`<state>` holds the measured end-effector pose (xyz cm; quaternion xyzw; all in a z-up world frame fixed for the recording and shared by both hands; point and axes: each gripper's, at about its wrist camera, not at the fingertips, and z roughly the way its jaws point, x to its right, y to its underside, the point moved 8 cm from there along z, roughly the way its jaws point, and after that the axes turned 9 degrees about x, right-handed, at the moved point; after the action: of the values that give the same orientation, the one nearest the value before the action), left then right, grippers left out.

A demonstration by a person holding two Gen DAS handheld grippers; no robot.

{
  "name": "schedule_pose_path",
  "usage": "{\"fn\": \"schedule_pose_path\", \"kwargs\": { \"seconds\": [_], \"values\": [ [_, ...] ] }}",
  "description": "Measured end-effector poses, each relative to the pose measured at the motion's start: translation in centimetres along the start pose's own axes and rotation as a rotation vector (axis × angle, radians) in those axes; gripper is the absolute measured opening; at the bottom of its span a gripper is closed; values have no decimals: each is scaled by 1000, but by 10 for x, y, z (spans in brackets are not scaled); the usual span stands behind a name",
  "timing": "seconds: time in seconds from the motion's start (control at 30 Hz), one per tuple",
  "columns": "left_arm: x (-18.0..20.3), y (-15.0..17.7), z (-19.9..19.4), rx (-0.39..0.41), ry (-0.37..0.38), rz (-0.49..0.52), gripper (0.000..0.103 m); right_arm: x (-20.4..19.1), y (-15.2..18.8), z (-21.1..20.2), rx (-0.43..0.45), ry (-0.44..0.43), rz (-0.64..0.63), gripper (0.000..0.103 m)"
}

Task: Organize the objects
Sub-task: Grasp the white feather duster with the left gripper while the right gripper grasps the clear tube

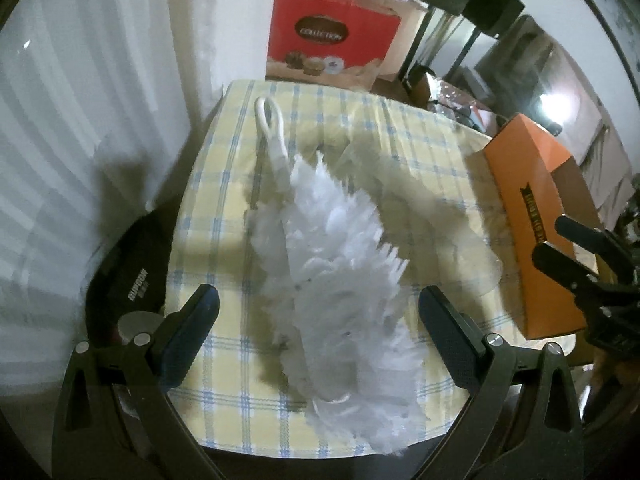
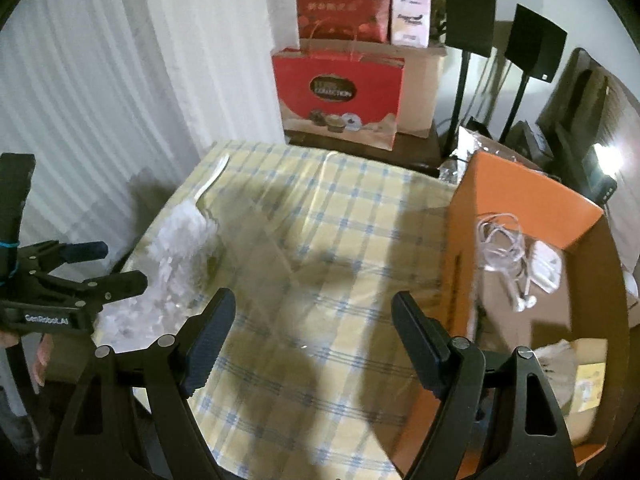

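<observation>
Duster (image 1: pixel 332 264) lies flat on the checked cloth (image 1: pixel 224 184), between my left gripper's (image 1: pixel 318 312) wide, empty jaws; right gripper (image 2: pixel 314 320) equally spread, holding nothing; I fear pinching only fluff, so it slips before reaching the orange box (image 2: pixel 516 192).

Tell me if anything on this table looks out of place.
The white duster lies loose on the checked tablecloth, outside the orange box, which already holds earphones and small items. Its fluffy head overhangs the table's near edge. Nothing looks spilled or damaged.
</observation>
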<state>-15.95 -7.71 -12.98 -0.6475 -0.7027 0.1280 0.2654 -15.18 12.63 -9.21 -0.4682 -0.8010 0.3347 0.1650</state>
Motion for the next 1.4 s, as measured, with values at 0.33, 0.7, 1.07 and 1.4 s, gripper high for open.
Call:
{"fn": "schedule_pose_path", "kwargs": {
  "seconds": [0.33,0.7,1.07,1.4],
  "values": [
    [-12,12,29,-53,13,-49,94,-14,15,43,-42,-4,-38,80],
    [-5,23,55,-86,39,-30,73,-23,28,85,-124,-62,-33,70],
    [5,21,55,-51,60,-10,34,-29,32,100,-143,-48,-81,56],
    [12,18,38,37,61,-3,27,-34,40,88,-105,-82,5,41]
  ]
}}
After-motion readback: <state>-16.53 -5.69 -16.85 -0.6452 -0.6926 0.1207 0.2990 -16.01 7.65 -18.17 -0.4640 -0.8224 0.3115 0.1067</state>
